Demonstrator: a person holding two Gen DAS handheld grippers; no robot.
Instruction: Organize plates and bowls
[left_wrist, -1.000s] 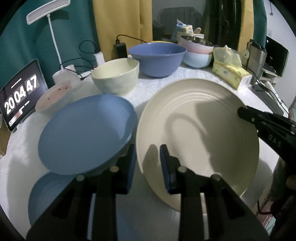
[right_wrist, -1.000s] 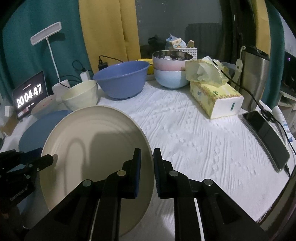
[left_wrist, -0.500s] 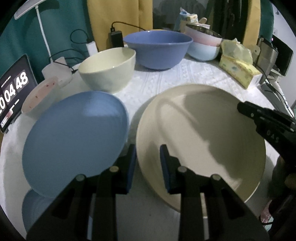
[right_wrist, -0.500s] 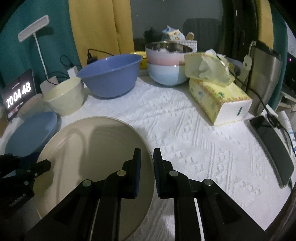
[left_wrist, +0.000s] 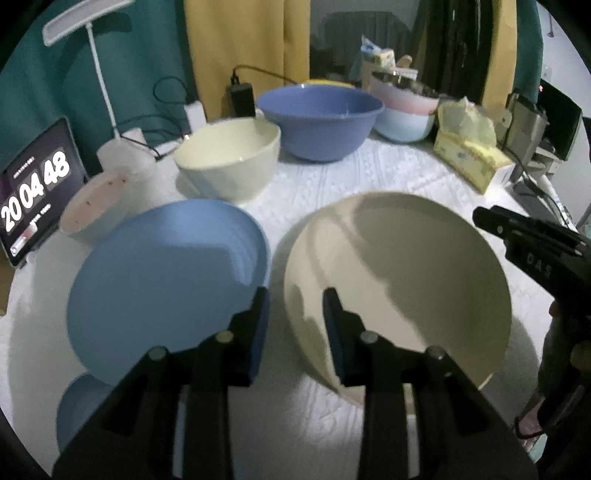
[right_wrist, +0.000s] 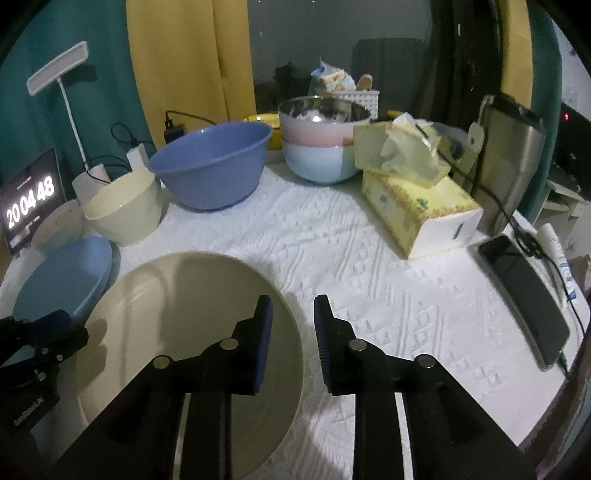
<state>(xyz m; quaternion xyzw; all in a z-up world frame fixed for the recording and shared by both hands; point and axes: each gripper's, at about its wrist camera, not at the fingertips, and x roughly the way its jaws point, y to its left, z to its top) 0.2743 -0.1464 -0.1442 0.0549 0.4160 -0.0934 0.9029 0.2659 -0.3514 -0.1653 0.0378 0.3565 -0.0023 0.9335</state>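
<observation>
White textured tablecloth (right_wrist: 369, 258), teal and yellow curtains (right_wrist: 184, 55) behind, bare cloth right of cream plate (right_wrist: 184, 332), left gripper (left_wrist: 295, 306) and right gripper (right_wrist: 291, 314) jaws opening, nothing gripped.

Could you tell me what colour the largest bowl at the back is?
Blue-violet bowl; the right wrist view shows it best.

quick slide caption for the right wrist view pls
Right gripper, jaws opening over the edge of the cream plate on the white tablecloth, bowls behind.

A cream plate (left_wrist: 399, 273) lies flat beside a blue plate (left_wrist: 166, 273), bowls (left_wrist: 229, 158) behind them.
</observation>
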